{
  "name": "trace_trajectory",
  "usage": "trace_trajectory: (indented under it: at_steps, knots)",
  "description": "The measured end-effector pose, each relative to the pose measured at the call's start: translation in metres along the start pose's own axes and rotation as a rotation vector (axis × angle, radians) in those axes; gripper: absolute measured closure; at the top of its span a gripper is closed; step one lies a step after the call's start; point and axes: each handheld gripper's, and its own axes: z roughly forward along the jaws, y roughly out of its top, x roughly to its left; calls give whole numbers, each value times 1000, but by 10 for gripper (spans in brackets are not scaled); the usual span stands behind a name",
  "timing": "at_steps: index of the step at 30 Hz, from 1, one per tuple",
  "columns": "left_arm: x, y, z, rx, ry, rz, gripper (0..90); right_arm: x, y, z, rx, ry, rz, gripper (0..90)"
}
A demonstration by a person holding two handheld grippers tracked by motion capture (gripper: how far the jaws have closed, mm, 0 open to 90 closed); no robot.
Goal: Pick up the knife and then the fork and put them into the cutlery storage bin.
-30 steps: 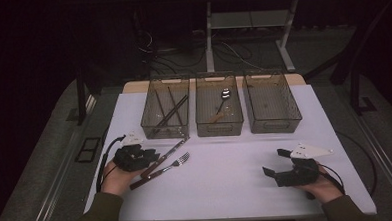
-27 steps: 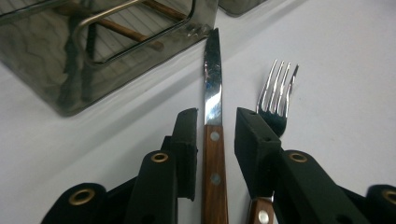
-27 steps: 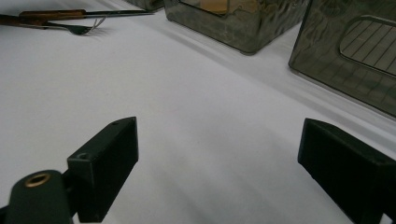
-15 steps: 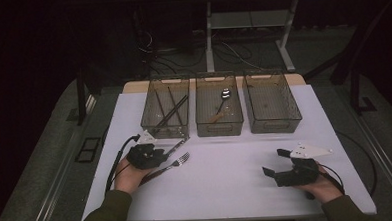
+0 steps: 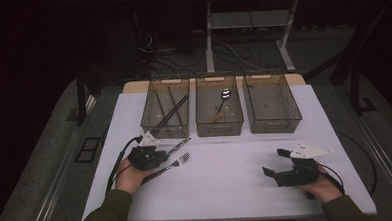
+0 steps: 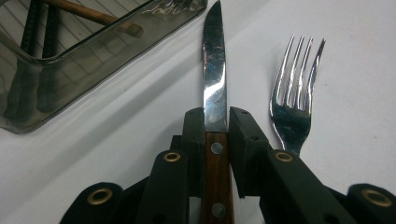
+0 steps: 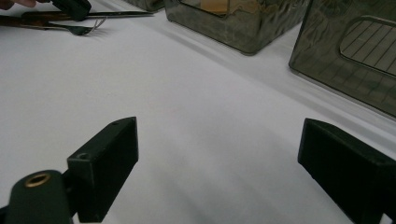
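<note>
A knife with a wooden handle and a serrated blade lies on the white table, just in front of the left bin. My left gripper has just been closing, and its pads now press both sides of the knife where blade meets handle. In the high view the left gripper sits low over the knife. A steel fork lies alongside it, outside the jaws, also seen as the fork. My right gripper rests at the table's right with its jaws wide apart; the right gripper holds nothing.
Three smoky clear bins stand in a row at the back. The left bin holds dark chopsticks, the middle bin a spoon and a wooden utensil, and the right bin looks bare. A cable trails from the left gripper.
My left hand slid right and down onto the knife, and its jaws closed around it. The right hand stayed where it was.
</note>
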Motion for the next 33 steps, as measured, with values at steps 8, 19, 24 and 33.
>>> trace_trajectory:
  at_steps: [8, 19, 24, 33]
  knots:
    - [-1, 1, -1, 3, 6, 21, 771, -1, 1, -1, -8, -1, 18, 121]
    - [-8, 9, -22, -59, -13, 37, 770, -5, 3, -2, -57, 39, 104, 121]
    - [-19, 18, -29, -111, -28, 27, 770, -4, 6, -2, -39, 74, 124, 121]
    - [-50, 39, -31, -182, -88, 11, 770, 5, 20, -9, -47, 73, 88, 121]
